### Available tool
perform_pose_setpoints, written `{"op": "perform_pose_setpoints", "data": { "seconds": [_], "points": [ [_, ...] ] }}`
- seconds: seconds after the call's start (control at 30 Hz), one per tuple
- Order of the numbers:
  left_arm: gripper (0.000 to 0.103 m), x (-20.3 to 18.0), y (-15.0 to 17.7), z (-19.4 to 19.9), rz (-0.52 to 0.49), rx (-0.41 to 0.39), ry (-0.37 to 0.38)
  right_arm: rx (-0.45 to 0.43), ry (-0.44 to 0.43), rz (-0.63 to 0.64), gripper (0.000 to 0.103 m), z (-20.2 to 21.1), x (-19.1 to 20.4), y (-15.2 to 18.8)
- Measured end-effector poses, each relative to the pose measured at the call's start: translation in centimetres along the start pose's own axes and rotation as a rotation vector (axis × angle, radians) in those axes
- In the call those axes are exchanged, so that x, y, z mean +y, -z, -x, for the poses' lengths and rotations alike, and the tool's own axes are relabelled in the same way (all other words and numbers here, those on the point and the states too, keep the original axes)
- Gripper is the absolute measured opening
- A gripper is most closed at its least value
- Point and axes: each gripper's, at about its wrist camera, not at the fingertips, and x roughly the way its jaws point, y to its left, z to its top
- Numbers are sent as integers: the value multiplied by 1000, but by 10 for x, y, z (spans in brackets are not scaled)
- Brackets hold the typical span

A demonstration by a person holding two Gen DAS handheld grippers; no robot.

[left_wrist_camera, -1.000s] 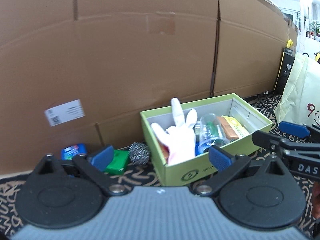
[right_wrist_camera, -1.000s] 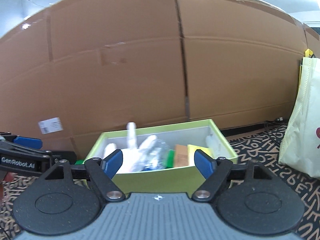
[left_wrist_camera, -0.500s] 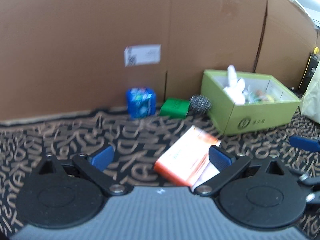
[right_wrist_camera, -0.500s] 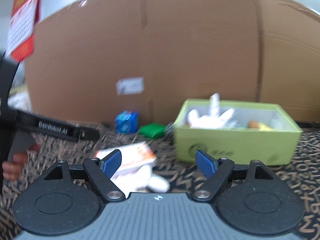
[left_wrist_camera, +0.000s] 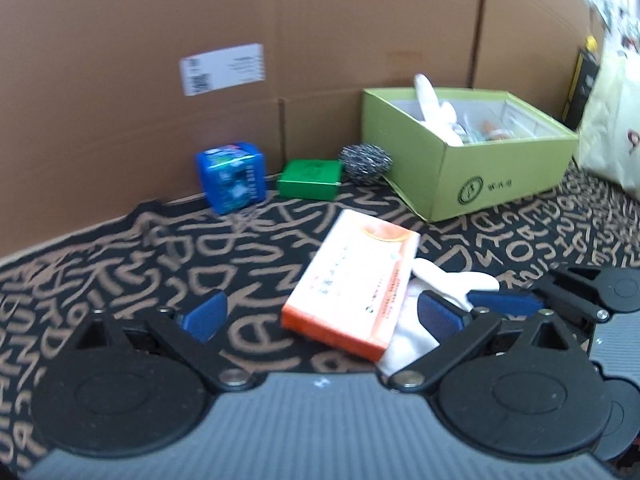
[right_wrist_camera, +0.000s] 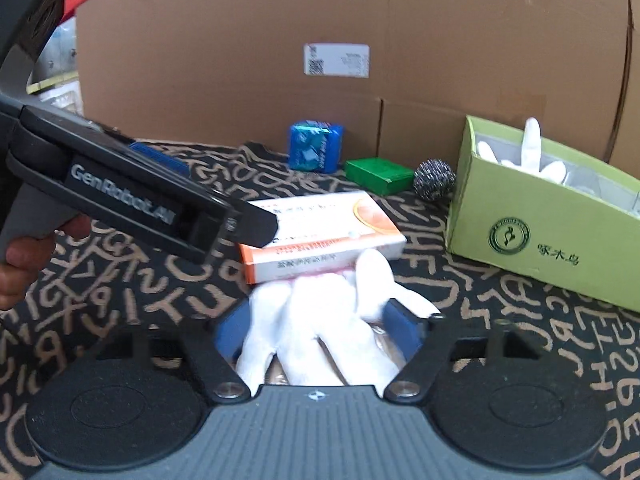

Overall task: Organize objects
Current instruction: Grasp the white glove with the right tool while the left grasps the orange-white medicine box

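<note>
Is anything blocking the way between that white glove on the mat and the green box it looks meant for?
Nothing visible does. The white glove lies between the right tool's fingers, its fingertips against the orange box. The green box sits off to the right with only bare patterned mat between them.

Green box's (left_wrist_camera: 496, 172) far contents blurred behind white glove (left_wrist_camera: 430, 98); shipping label's (right_wrist_camera: 336, 60) print too small.

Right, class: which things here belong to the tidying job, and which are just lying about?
Job:
white glove between the right gripper fingers
orange box
green storage box
blue pack
green packet
steel scourer

Just there:
cardboard wall
patterned mat
cream bag
</note>
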Motion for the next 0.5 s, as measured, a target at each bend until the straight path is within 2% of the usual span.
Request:
{"op": "perform_pose_setpoints", "data": {
  "seconds": [0.03,0.17,0.2,0.37,0.5],
  "points": [
    [103,-3,-3,-7,-7,9,3,2,11,-8,47,-2,-3,1],
    [103,-13,-11,-30,-27,38,12,-29,19,-121,18,15,-28,-4],
    [103,-16,-12,-36,-30,46,12,-41,40,-127,14,21,-33,-4],
    [100,-27,-15,-62,-53,86,-16,-76,104,-192,13,48,-54,0],
    [65,-22,-15,-63,-30,95,20,-68,158,-198,13,58,-60,6]
  ]
}}
